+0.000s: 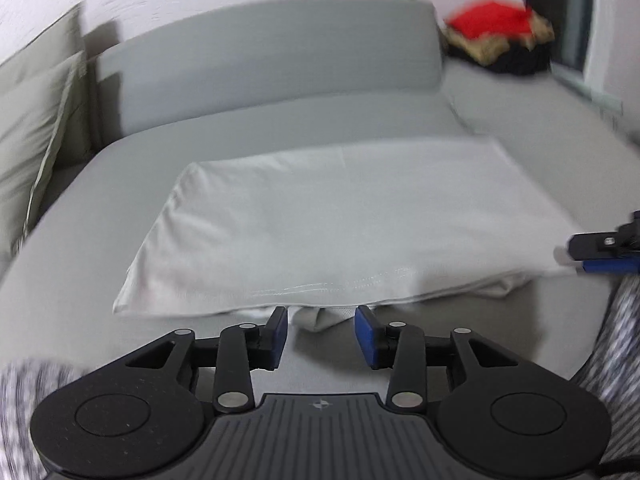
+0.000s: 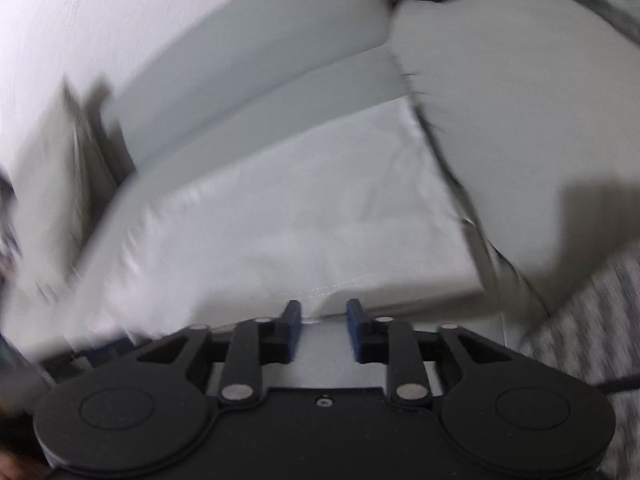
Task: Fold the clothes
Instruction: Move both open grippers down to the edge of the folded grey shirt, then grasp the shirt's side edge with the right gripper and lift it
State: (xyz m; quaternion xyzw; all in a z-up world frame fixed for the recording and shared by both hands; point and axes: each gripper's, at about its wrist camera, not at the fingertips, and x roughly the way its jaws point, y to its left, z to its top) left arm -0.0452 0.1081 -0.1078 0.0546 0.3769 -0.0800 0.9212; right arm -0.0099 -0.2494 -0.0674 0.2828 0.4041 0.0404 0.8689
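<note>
lying flat on the grey sofa (image 1: 100,216), the white garment (image 1: 340,216) is seen already doubled over into a broad rectangle, its stitched hem brought to the near edge, so a first fold can be judged as done. at the far left, cushions (image 1: 36,120) are propped against the sofa's arm, well apart from the garment. the left tool (image 1: 321,330) is held just short of the near edge with its jaws spread and nothing between them; a small bunch of cloth is seen poking out under the hem just ahead of it, so that edge is not yet tidy. further right, the right tool (image 2: 323,326) is likewise held spread and empty at the near hem, its tips also visible at the right edge of the left view. the garment is therefore released by both tools. at least one more fold and a smoothing of the near edge are judged to be left. a red and black heap (image 1: 496,40) is seen at the far right corner, possibly more clothes; this cannot be told.
</note>
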